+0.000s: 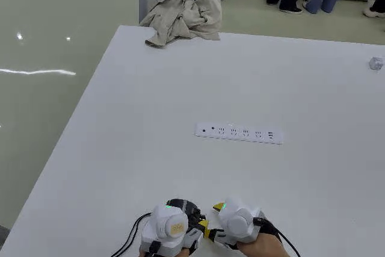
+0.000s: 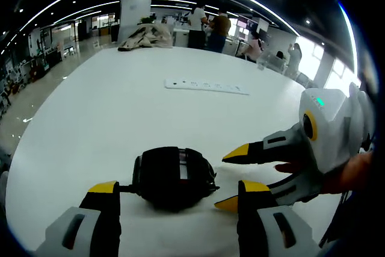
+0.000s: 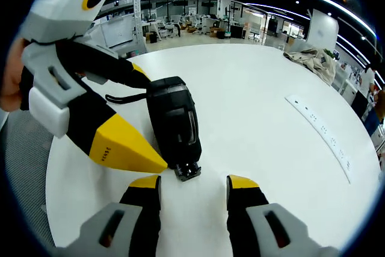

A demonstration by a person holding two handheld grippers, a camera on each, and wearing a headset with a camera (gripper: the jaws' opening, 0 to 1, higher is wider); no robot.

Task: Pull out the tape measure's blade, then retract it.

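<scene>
A black tape measure (image 2: 174,176) lies on the white table (image 1: 180,100) at its near edge, showing in the head view (image 1: 183,207) between the two grippers. My left gripper (image 2: 178,187) is open, one yellow-tipped jaw on either side of the case, with small gaps. My right gripper (image 3: 192,182) comes in from the side and is open too. The blade's hook tab (image 3: 187,173) sticks out of the case between its tips, untouched. The blade is wound in. The right gripper (image 2: 222,180) also appears beside the case in the left gripper view.
A white power strip (image 1: 239,133) lies flat across the middle of the table. A beige jacket (image 1: 183,7) is draped over a chair at the far edge. A small crumpled object (image 1: 376,63) sits far right. People stand beyond the table.
</scene>
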